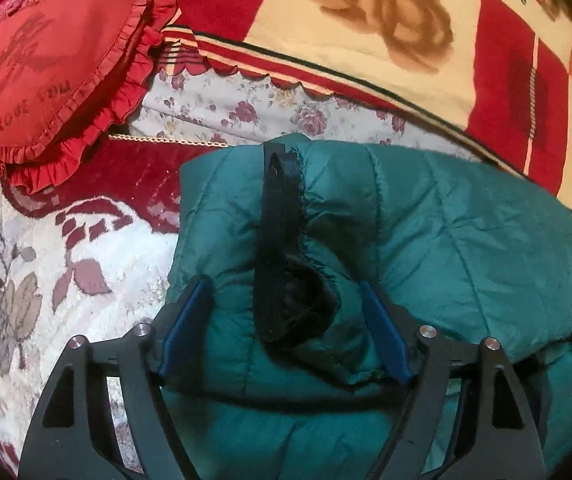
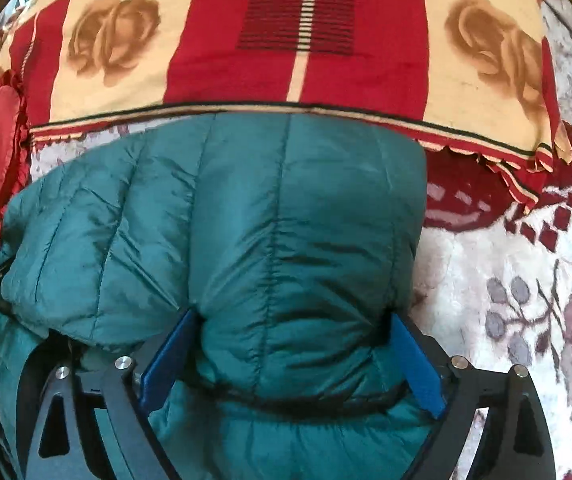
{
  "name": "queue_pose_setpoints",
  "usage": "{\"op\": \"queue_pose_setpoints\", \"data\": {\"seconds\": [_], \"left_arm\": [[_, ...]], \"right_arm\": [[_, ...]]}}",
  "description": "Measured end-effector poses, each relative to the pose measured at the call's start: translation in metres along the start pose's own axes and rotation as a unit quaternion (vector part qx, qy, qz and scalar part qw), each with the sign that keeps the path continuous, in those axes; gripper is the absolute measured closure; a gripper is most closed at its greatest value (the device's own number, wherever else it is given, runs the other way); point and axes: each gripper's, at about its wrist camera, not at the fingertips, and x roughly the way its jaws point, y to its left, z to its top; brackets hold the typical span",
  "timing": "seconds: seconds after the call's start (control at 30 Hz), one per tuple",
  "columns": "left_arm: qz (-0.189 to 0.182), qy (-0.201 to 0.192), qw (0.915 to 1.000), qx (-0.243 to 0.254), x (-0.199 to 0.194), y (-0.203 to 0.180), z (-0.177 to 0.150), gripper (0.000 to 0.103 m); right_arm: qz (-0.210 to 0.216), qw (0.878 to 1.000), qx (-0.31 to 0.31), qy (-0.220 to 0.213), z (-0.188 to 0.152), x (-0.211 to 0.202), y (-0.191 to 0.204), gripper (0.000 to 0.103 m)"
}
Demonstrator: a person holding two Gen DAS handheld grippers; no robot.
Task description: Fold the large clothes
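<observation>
Both tongs are spread wide, each straddling a thick bunch of the one teal quilted puffer jacket: the left tongs [image 1: 286, 316] flank its black-lined opening [image 1: 289, 300], the right tongs [image 2: 291, 348] a plain padded fold, probably to pin or lift the doubled-over layer. The jacket [image 2: 246, 220] lies folded on the bed's cream floral bedspread [image 2: 505, 280], near one red-and-cream rose-print blanket [image 2: 325, 40] and two red heart-shaped frilled cushions [image 1: 46, 60].

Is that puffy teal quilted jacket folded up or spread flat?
Folded: the teal quilted jacket is doubled over, its upper layer bulging above a lower one.
</observation>
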Motion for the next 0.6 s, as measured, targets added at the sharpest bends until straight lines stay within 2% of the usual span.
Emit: {"op": "queue_pose_setpoints", "data": {"seconds": [0.13, 0.23, 0.4, 0.6], "left_arm": [[-0.039, 0.006, 0.9987, -0.032, -0.033, 0.026, -0.009, 0.024], [-0.042, -0.009, 0.9988, -0.024, -0.065, 0.043, -0.027, 0.025], [-0.042, -0.01, 0.999, -0.006, -0.11, 0.074, -0.079, 0.025], [-0.052, 0.032, 0.998, -0.017, -0.124, 0.096, -0.137, 0.025]], "right_arm": [[0.02, 1.0, 0.012, -0.018, -0.008, -0.038, -0.006, 0.011], [0.048, 0.998, 0.023, -0.032, -0.032, -0.079, -0.017, 0.011], [0.068, 0.997, 0.025, -0.008, -0.089, -0.121, -0.026, 0.011], [0.068, 0.996, 0.034, 0.046, -0.157, -0.131, -0.038, 0.011]]}}
